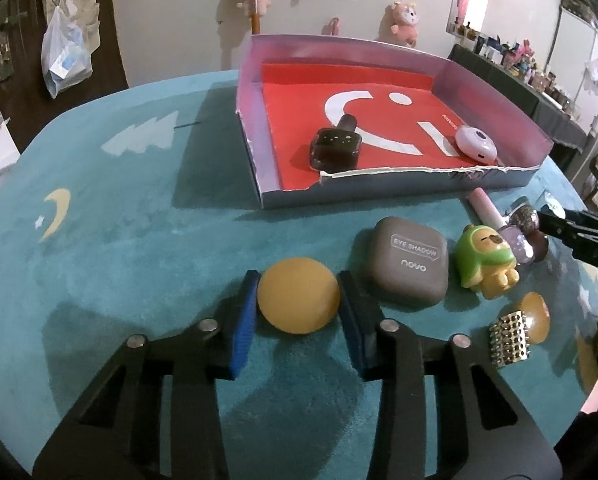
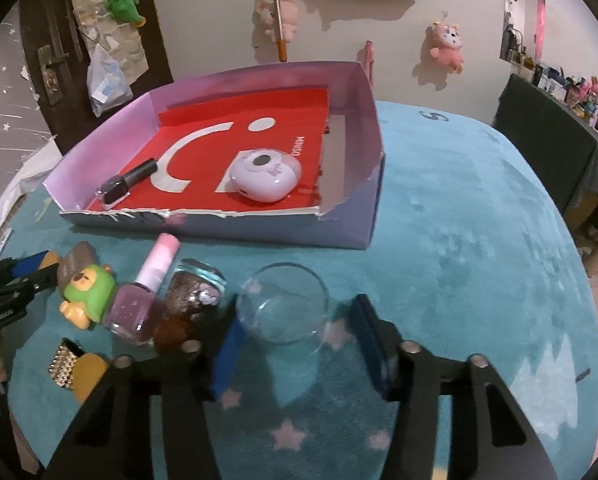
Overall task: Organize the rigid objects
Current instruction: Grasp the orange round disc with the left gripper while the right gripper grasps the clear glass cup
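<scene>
A cardboard box (image 1: 259, 168) with a red bottom holds a dark nail polish bottle (image 1: 335, 148) and a lilac round case (image 1: 477, 144). My left gripper (image 1: 299, 300) is open, with its blue pads on either side of a yellow round piece (image 1: 299, 295) on the teal mat. In the right wrist view my right gripper (image 2: 295, 340) is open around a clear glass cup (image 2: 283, 304); the box (image 2: 339, 236) lies beyond it. The right gripper's tip also shows in the left wrist view (image 1: 555, 222).
On the mat lie a grey eye shadow case (image 1: 409, 266), a green and yellow bear figure (image 1: 487, 260), a pink-capped polish bottle (image 2: 147, 292), a glittery jar (image 2: 197, 292) and a studded gold piece (image 1: 513, 336). The mat's edge curves round on all sides.
</scene>
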Action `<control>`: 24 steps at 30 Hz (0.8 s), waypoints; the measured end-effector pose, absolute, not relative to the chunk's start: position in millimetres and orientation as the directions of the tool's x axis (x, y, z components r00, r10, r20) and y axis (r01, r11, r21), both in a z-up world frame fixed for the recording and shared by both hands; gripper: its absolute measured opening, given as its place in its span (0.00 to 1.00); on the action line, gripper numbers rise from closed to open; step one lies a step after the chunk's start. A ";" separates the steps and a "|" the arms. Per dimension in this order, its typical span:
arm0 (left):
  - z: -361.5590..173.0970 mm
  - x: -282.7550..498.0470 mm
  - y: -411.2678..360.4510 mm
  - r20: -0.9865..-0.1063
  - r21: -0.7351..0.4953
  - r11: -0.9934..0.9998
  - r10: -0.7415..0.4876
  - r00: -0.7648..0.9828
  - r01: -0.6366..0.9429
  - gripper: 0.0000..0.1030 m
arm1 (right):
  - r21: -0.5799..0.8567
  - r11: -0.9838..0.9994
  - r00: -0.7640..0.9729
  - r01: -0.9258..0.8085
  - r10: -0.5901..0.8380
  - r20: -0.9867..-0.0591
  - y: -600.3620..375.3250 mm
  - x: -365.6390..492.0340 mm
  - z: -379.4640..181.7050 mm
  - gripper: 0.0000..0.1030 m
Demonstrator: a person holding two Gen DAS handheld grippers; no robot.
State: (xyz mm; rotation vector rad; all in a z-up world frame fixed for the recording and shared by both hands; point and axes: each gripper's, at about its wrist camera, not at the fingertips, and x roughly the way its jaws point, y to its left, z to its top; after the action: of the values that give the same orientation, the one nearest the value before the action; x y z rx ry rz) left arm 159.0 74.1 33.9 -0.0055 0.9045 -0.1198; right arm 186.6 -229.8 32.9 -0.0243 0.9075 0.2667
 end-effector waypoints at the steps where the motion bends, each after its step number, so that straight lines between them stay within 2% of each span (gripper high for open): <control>1: 34.3 159.2 74.3 -0.785 -0.060 0.993 -0.108 0.609 0.099 0.35 | 0.101 0.963 0.581 -0.251 0.233 -0.780 -228.6 185.8 33.2 0.41; 11: 57.4 149.7 68.4 -0.754 -0.082 0.990 -0.139 0.642 0.119 0.35 | 0.104 0.951 0.632 -0.290 0.272 -0.726 -224.3 171.8 63.8 0.41; 19: 65.4 151.8 60.9 -0.744 -0.088 0.985 -0.162 0.649 0.146 0.35 | 0.101 0.942 0.626 -0.320 0.291 -0.724 -216.4 169.0 66.5 0.41; 24: 80.4 169.0 44.7 -0.722 -0.115 0.964 -0.246 0.647 0.238 0.35 | 0.123 0.916 0.634 -0.381 0.356 -0.687 -208.2 177.1 78.7 0.41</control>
State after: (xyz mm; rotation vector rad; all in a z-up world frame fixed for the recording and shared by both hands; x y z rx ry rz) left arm 169.0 44.7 80.4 -0.0096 0.8220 -0.2754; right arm 177.1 -208.2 78.7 -0.0344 0.7774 0.4216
